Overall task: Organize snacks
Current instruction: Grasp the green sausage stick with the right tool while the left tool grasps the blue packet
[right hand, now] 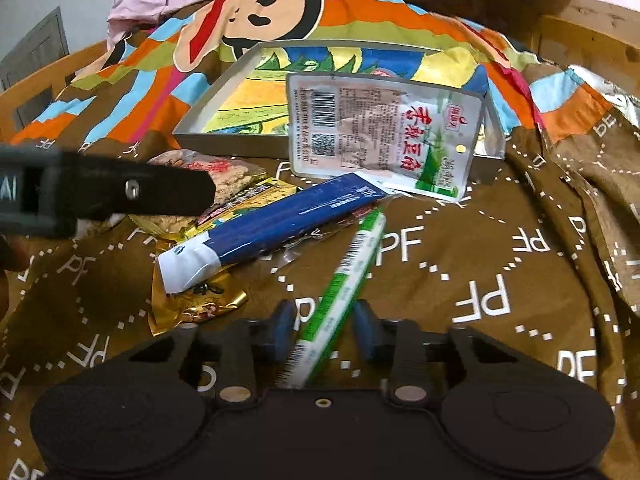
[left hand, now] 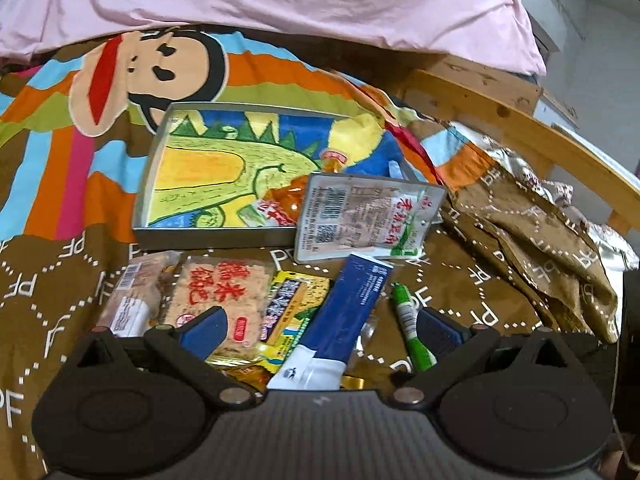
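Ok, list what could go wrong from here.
The right hand-held gripper straddles the thin green stick pack near one end, so it may pivot or slip when lifted. The white pouch only leans on the tray's rim and could slide off if the blanket is jostled.

right gripper (right hand: 325, 330) at 6 o'clock, jaws narrowed around green stick pack (right hand: 343, 280), contact unclear. Blue-white tube (right hand: 264, 224) toward 9 o'clock over gold wrappers (right hand: 196, 300). White pouch (right hand: 384, 132) at 12 o'clock leaning on tray (right hand: 212, 120).
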`<action>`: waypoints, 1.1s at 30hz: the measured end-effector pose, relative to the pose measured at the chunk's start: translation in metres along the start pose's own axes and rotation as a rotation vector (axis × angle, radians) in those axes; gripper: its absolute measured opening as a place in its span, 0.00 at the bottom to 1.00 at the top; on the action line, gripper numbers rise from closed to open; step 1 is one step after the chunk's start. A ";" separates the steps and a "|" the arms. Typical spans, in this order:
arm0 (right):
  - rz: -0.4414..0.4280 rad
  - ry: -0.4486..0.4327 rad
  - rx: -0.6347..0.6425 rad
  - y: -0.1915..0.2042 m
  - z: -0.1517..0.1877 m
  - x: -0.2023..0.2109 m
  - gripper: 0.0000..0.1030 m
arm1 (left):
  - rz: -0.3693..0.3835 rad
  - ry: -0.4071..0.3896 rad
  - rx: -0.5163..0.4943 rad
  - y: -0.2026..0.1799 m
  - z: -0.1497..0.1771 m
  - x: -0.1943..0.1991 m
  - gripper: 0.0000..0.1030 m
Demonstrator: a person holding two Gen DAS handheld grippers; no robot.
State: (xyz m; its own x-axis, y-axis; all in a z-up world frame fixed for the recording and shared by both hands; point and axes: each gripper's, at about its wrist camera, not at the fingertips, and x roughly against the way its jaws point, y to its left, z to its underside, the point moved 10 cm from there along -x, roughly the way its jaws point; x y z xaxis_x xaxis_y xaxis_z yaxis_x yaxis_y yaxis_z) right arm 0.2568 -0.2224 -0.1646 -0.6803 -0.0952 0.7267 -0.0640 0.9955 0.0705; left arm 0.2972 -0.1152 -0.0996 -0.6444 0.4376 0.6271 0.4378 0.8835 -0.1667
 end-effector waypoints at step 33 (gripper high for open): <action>-0.144 0.070 0.143 -0.056 -0.021 -0.010 0.23 | 0.085 0.346 -0.188 -0.021 0.004 -0.079 0.51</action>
State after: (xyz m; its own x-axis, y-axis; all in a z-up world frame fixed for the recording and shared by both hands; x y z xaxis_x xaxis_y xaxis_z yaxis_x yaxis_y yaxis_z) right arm 0.2820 -0.2772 -0.1615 -0.6043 -0.2312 0.7625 -0.2633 0.9612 0.0827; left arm 0.3357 -0.1678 -0.1488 -0.3659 0.3977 0.8414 0.6085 0.7863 -0.1070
